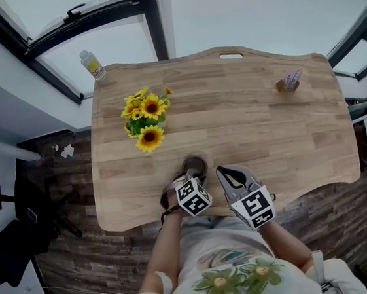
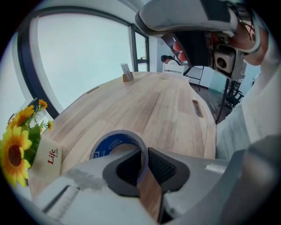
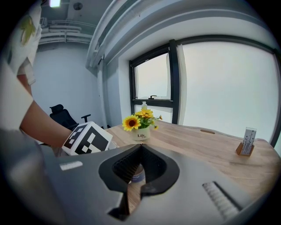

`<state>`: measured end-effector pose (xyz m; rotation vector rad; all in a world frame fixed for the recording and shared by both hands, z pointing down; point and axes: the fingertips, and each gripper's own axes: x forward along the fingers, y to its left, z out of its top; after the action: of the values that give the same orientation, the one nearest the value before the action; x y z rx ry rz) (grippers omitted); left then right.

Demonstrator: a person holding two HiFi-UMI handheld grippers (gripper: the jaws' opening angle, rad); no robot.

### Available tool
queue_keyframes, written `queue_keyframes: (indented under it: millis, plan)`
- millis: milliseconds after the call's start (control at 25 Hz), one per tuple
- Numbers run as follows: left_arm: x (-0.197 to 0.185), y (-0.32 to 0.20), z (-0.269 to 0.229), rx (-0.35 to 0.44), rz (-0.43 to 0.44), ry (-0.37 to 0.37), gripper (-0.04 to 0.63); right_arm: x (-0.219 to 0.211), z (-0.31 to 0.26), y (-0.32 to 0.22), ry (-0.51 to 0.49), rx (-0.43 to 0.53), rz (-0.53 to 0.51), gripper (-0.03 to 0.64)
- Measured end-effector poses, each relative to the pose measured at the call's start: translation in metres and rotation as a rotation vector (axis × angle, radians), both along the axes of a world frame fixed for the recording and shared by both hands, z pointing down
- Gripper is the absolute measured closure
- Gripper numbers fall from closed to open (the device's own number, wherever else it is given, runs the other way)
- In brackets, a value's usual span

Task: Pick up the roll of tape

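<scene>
Pinching round tape roll [image 2: 109,145], ribbed jaws

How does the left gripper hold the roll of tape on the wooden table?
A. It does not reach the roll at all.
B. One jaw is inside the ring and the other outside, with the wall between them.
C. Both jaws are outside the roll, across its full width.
B: in the left gripper view, the left gripper has one jaw inside the roll of tape and one outside, closed on its wall.
</scene>
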<state>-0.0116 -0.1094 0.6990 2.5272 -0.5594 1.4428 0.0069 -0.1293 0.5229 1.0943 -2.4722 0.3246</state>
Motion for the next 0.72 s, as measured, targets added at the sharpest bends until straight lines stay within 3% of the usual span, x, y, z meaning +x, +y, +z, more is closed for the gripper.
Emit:
queue_keyframes:
  millis: [720]
  plan:
    - [-0.002, -0.004, -0.017, -0.074, -0.12, 0.137, 0.541, 0.002, 0.002, -0.003, 0.005, -0.001, -0.01, 0.617]
